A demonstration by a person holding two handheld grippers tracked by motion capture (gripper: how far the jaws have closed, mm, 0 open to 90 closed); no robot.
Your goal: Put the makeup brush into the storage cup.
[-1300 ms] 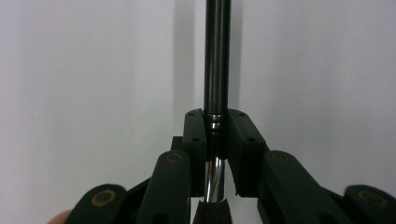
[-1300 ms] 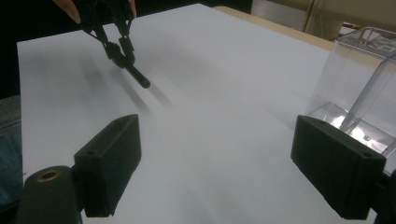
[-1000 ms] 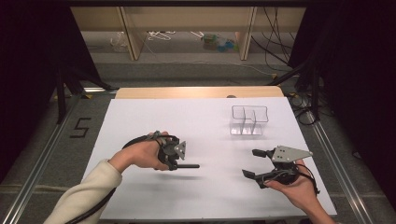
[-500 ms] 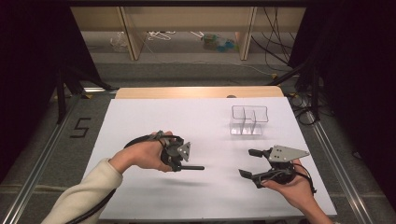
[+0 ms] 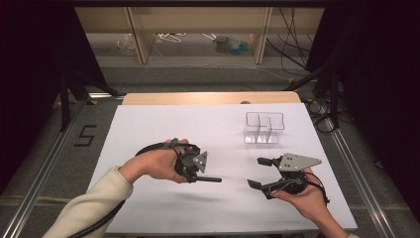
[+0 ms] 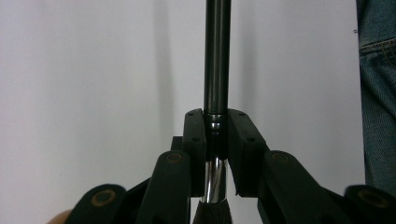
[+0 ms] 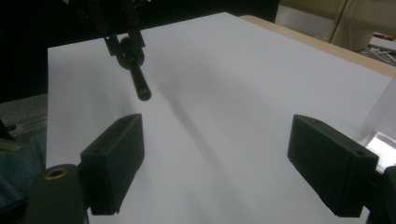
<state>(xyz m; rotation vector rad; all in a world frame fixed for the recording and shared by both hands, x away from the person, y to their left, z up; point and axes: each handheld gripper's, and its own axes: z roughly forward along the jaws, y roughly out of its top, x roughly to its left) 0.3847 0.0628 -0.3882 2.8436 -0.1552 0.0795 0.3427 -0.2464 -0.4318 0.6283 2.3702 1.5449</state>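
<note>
Black brush (image 5: 208,179), clamped in the left tool (image 5: 194,174), lies level, handle pointing right.

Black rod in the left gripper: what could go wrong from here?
The left gripper clamps the black rod near one end, so its long free end could pivot or slip. The right gripper stands open close by; a handover could clash. The clear organizer looks light and might tip if bumped.
</note>
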